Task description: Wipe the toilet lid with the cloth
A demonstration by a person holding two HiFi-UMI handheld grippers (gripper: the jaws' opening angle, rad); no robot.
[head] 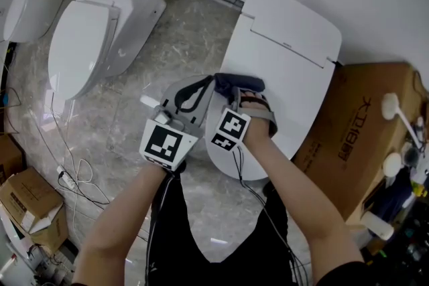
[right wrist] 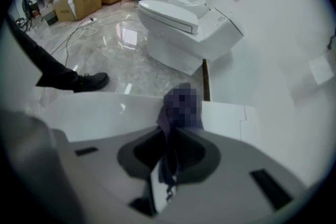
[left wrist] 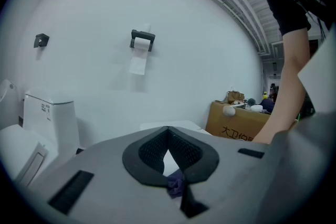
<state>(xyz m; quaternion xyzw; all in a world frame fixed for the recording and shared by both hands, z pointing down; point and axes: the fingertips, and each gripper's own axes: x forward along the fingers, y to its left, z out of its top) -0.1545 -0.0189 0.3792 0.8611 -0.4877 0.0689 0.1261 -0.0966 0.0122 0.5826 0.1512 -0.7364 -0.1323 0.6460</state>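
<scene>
- Two hand-held grippers converge at the left edge of the closed lid (head: 295,87), seen from above, with a dark blue cloth (head: 240,83) bunched between them over the white surface.
- The right gripper (right wrist: 175,131) has its jaws closed on the cloth, which stands out past the tips and hangs down through the gap between the pads.
- The left gripper (left wrist: 168,132) has its jaw tips together, with a small scrap of the cloth caught at the near end where the pads meet. White lid shows through the opening.
- The left gripper points toward the wall (left wrist: 210,60), the right gripper toward a second toilet (head: 100,30) standing to the left on the grey veined floor (head: 188,30).
- A cardboard box (head: 362,124) stands just right of the lid.
- More boxes (head: 30,197) and loose cables (head: 70,174) lie at the lower left of the head view.
- A paper holder (left wrist: 142,39) hangs on the wall, a strip of paper trailing below it.
</scene>
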